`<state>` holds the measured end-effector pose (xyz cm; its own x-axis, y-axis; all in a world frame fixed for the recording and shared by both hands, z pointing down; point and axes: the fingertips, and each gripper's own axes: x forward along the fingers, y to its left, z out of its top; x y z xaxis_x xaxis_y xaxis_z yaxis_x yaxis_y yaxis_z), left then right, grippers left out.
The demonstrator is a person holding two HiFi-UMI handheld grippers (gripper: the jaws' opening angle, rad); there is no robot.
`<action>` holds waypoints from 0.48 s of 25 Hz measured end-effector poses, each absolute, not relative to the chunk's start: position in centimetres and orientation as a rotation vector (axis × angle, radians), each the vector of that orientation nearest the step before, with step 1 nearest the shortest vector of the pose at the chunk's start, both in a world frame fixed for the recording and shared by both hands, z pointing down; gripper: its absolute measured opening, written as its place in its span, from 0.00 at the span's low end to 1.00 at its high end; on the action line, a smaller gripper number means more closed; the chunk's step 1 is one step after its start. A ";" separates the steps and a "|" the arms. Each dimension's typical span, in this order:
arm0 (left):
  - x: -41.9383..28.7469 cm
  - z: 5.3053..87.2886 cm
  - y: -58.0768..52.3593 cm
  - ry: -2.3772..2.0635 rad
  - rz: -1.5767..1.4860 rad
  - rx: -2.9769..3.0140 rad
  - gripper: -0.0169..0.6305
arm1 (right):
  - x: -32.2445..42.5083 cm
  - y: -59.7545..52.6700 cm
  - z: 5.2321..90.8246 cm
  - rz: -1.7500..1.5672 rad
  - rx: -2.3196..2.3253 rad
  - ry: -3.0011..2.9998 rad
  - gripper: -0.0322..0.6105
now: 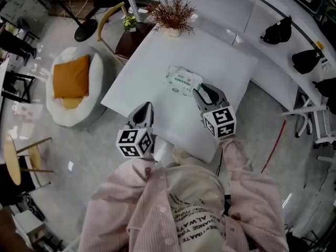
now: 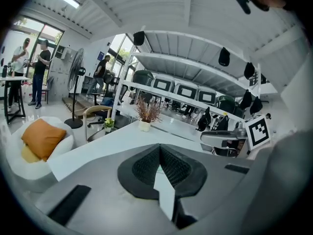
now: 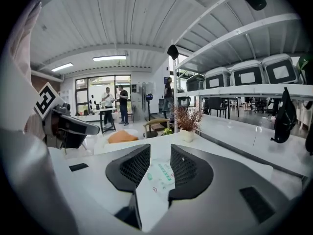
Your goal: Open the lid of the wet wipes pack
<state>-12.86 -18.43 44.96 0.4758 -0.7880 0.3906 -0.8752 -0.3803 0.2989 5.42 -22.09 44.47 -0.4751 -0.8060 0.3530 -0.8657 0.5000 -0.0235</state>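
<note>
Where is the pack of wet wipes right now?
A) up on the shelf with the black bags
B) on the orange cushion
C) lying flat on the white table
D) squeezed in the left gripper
C: the white-and-green soft plastic wet wipes pack lies flat on the white square table, in front of the right gripper, whose jaws stand apart and clamp nothing.

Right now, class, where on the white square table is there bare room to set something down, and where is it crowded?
Free: the right side of the white square table, and the strip between the green-printed wet wipes pack and the potted dried plant. Crowded: near the right gripper beside the pack.
</note>
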 end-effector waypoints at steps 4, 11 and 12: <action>-12.1 46.4 -20.5 -1.352 0.275 2.247 0.02 | 5.1 -23.8 45.6 0.280 1.363 -2.435 0.23; -11.4 49.2 -22.9 -1.313 0.328 2.216 0.02 | 3.7 -25.5 48.7 0.280 1.260 -2.401 0.23; -11.3 49.6 -23.3 -1.306 0.335 2.214 0.02 | 3.5 -25.6 49.1 0.276 1.244 -2.397 0.23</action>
